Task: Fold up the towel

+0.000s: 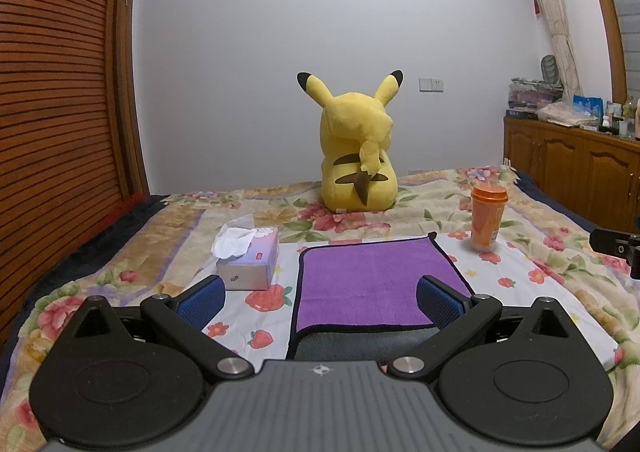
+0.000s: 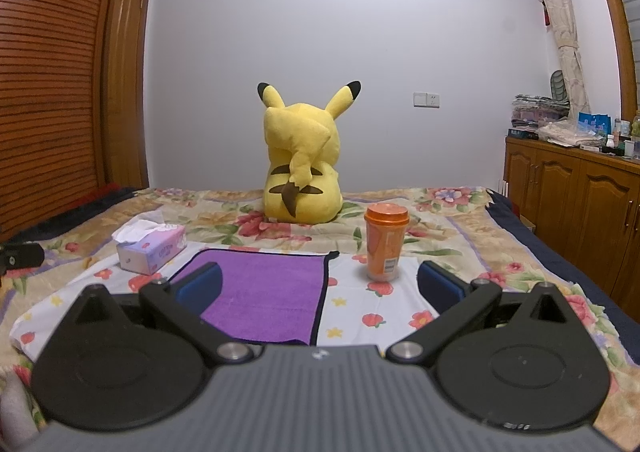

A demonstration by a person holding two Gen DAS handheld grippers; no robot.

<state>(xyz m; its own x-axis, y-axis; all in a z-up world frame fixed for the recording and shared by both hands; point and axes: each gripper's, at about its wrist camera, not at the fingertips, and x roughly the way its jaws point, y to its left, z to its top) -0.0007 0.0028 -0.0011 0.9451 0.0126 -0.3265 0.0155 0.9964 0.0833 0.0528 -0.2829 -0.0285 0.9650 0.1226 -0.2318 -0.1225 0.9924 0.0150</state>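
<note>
Two grippers hang over a floral bedspread (image 1: 400, 220), both with jaws spread wide and holding nothing. Between them a purple towel (image 1: 372, 280) lies flat. The left gripper (image 1: 320, 304) frames its near-left edge; the right gripper (image 2: 320, 288) has the cloth at its ten o'clock. A tissue box (image 1: 250, 260) sits at the towel's nine o'clock, an orange cup (image 2: 386, 246) at two o'clock, a yellow plush toy (image 1: 358, 148) at twelve. Likely step: pinching the near corners. Each should take only the black hem, evenly, then lift together, clear of the cup.
</note>
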